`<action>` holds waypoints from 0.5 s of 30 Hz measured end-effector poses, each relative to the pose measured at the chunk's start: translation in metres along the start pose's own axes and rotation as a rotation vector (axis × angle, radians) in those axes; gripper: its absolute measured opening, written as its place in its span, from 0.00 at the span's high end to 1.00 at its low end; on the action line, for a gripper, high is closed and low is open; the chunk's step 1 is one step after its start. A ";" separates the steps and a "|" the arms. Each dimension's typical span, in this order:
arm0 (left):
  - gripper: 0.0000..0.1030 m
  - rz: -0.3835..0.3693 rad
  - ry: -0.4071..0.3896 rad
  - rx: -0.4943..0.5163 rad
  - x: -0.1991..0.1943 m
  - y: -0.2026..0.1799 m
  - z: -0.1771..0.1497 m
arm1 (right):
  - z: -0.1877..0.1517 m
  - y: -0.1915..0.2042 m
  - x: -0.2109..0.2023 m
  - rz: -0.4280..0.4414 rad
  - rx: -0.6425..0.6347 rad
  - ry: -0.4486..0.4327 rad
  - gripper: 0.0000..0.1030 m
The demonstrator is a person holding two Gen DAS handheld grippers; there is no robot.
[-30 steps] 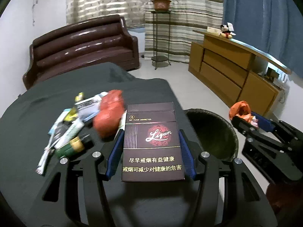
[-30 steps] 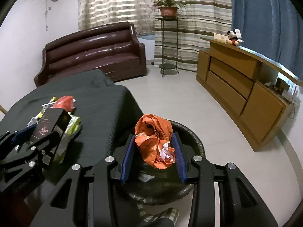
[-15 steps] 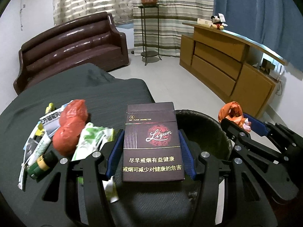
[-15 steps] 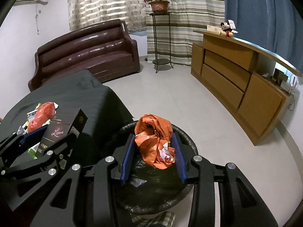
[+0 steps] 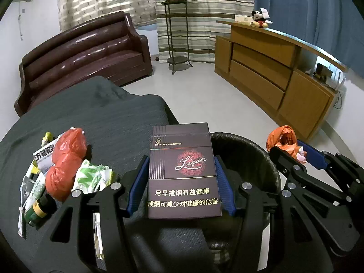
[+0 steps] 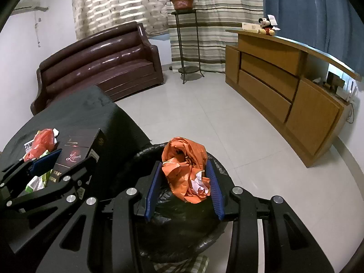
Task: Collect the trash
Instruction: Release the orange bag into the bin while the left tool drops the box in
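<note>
My left gripper [image 5: 180,159] is shut on a dark maroon cigarette box [image 5: 183,177], held flat over the table's right edge, its far end reaching the rim of a black-lined trash bin [image 5: 250,143]. My right gripper [image 6: 184,162] is shut on a crumpled orange plastic bag [image 6: 182,152] and hangs over the bin [image 6: 145,151]. The left wrist view shows that gripper [image 5: 293,150] with the orange bag [image 5: 281,136] at the right. On the dark tablecloth [image 5: 102,118] lies a pile: a red bag [image 5: 66,159], a green-white wrapper [image 5: 91,177], a small bottle [image 5: 37,209] and papers.
A brown leather sofa [image 5: 79,54] stands behind the table. A wooden cabinet [image 5: 273,72] runs along the right wall, and a metal plant stand [image 5: 175,34] stands by the curtains. Pale floor tiles [image 6: 204,113] lie between the bin and the cabinet.
Both grippers have moved right with their loads. The trash pile slid left in the left wrist view, and the bin now sits under the box's far end and the orange bag.
</note>
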State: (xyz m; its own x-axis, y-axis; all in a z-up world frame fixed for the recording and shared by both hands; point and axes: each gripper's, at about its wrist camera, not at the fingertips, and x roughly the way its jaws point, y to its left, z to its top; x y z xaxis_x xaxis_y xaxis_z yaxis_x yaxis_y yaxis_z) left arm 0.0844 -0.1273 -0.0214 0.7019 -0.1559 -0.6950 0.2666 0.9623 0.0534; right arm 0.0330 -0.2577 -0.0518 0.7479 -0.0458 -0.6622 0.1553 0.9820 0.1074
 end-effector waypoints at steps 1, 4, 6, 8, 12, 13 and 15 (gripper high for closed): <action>0.45 -0.001 -0.001 0.002 0.001 -0.001 0.000 | 0.000 -0.001 0.001 0.002 0.005 0.003 0.61; 0.38 0.004 -0.002 -0.004 0.000 -0.001 0.000 | -0.001 -0.004 0.002 0.006 0.014 0.004 0.60; 0.35 0.006 -0.003 -0.010 0.001 -0.001 0.001 | 0.001 -0.007 0.004 0.007 0.017 0.005 0.58; 0.31 0.012 -0.006 -0.018 0.001 -0.001 0.001 | 0.001 -0.007 0.003 0.000 0.022 0.002 0.57; 0.30 0.017 -0.011 -0.019 0.000 -0.002 0.001 | 0.004 -0.007 0.001 -0.010 0.025 -0.007 0.54; 0.30 0.018 -0.012 -0.019 0.000 -0.002 0.001 | 0.003 -0.007 0.001 -0.013 0.025 -0.010 0.53; 0.29 0.017 -0.014 -0.021 -0.001 -0.002 0.000 | 0.004 -0.007 -0.001 -0.019 0.027 -0.016 0.51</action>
State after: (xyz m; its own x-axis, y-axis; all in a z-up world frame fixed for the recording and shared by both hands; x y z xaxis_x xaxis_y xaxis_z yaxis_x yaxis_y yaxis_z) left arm 0.0837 -0.1288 -0.0208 0.7151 -0.1428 -0.6842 0.2407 0.9693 0.0493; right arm 0.0339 -0.2654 -0.0495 0.7548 -0.0671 -0.6525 0.1865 0.9757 0.1154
